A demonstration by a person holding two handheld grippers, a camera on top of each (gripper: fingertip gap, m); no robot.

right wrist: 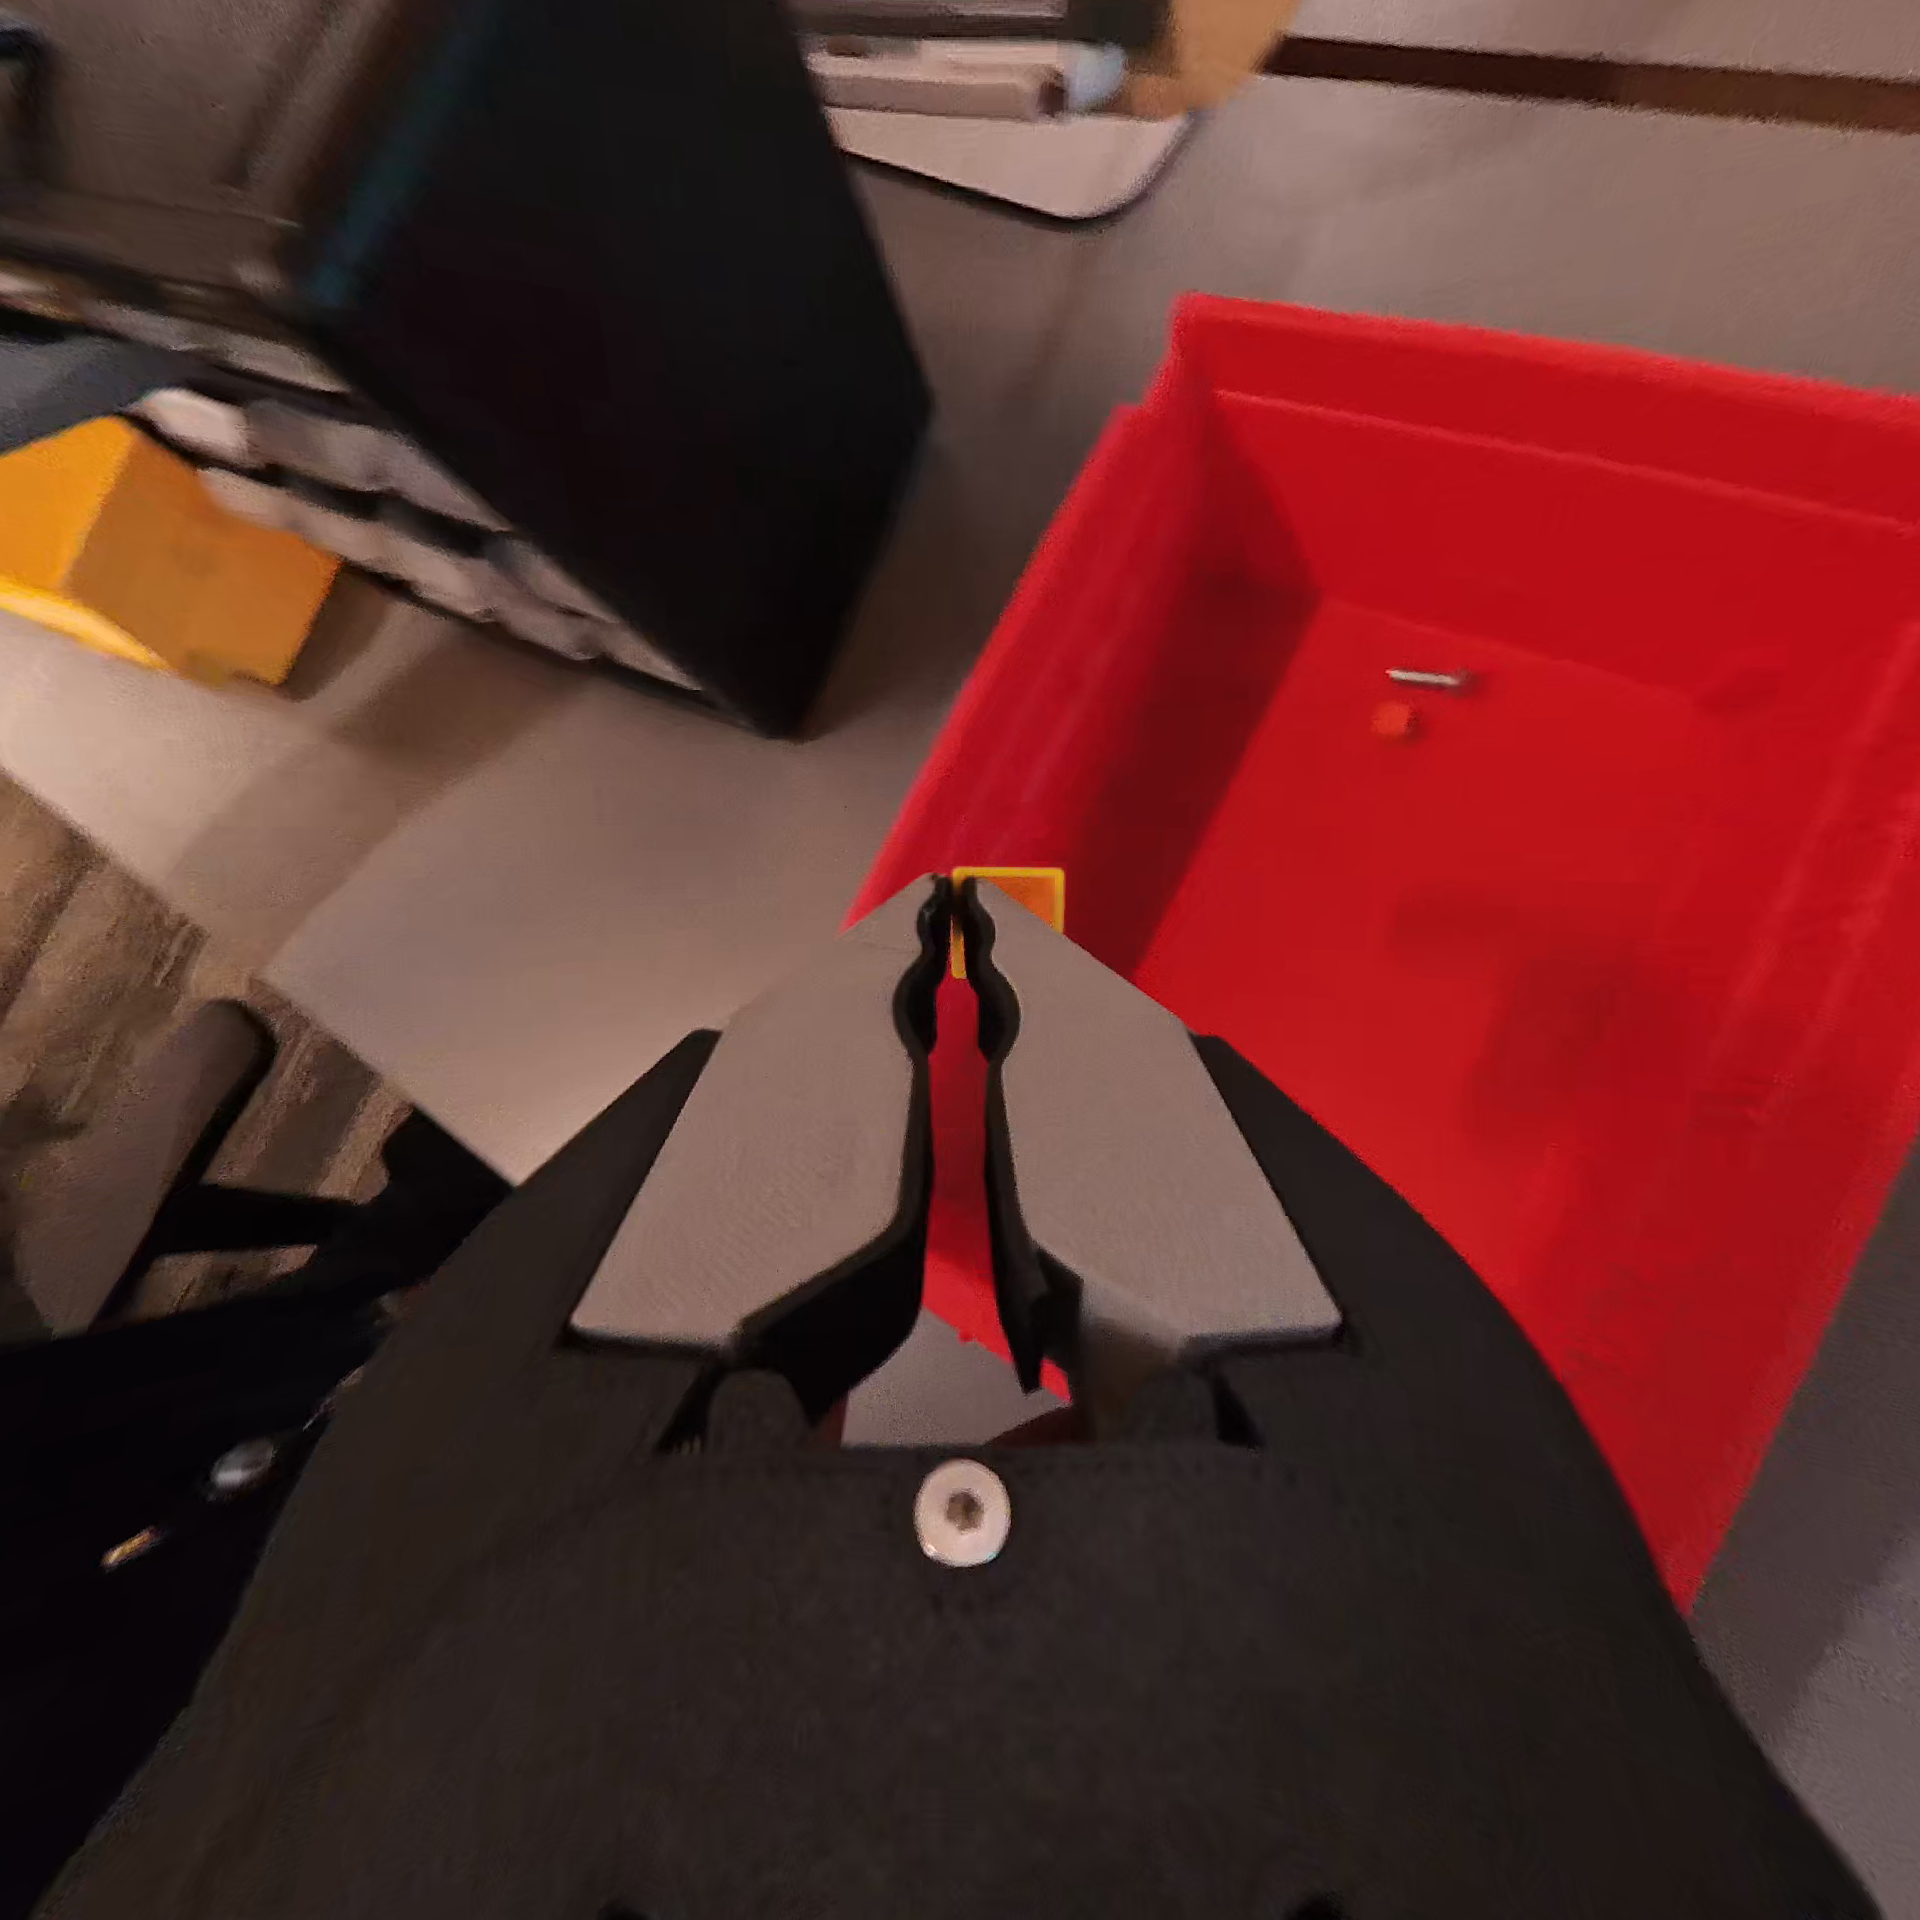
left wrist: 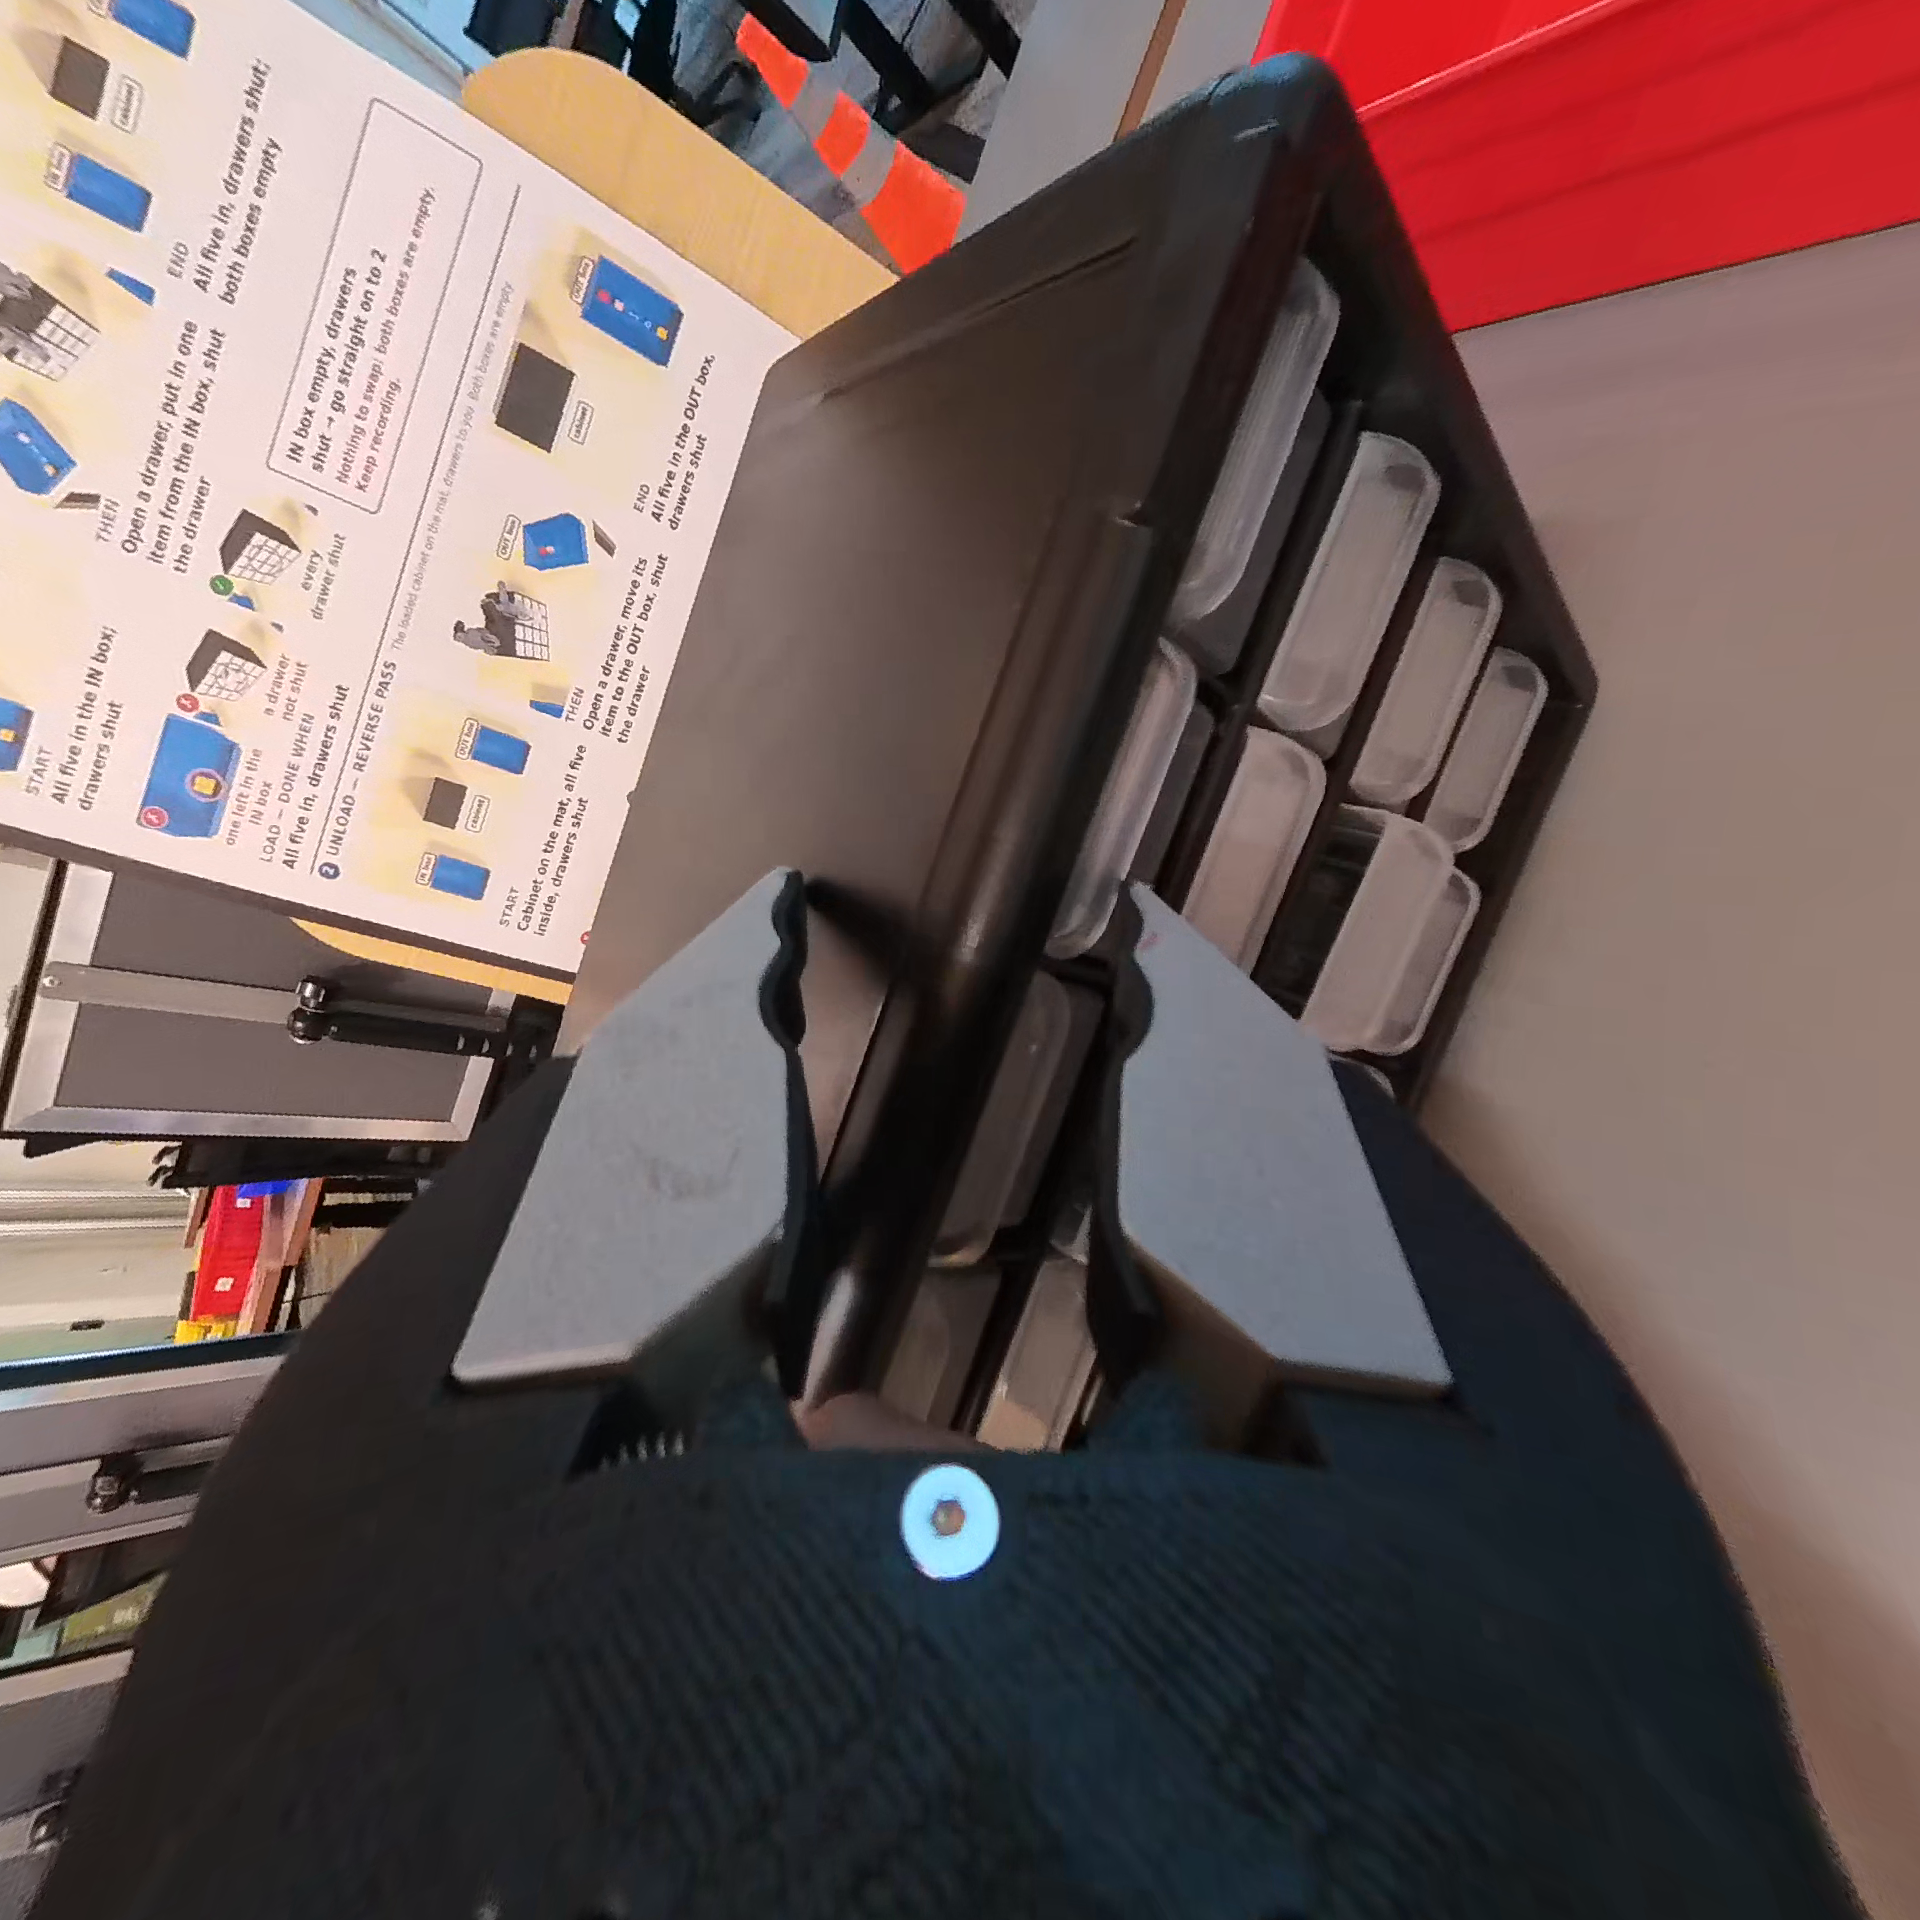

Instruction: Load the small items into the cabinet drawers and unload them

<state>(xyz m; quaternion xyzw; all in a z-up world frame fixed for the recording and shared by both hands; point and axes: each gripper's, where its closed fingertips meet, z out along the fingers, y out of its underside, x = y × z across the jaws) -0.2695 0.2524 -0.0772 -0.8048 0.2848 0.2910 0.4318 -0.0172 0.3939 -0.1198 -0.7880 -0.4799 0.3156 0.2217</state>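
In the left wrist view the black cabinet lies close ahead, its clear drawers facing right. One drawer stands out a little further than the rest. My left gripper is open, its fingers straddling the cabinet's top front edge. My right gripper is shut on a small flat yellow square item and holds it over the near left corner of the red box. A small red round item and a short metal pin lie on the box floor. The cabinet is blurred at upper left.
A yellow box sits left of the cabinet. A printed instruction sheet stands behind the cabinet, with a dark screen below it. The red box's wall rises to the right of the cabinet. Grey mat covers the table. The left gripper's tips are roughly 30 cm from the right gripper's. The short metal pin lies some 20 cm from my right tips, 40 cm from my left tips.
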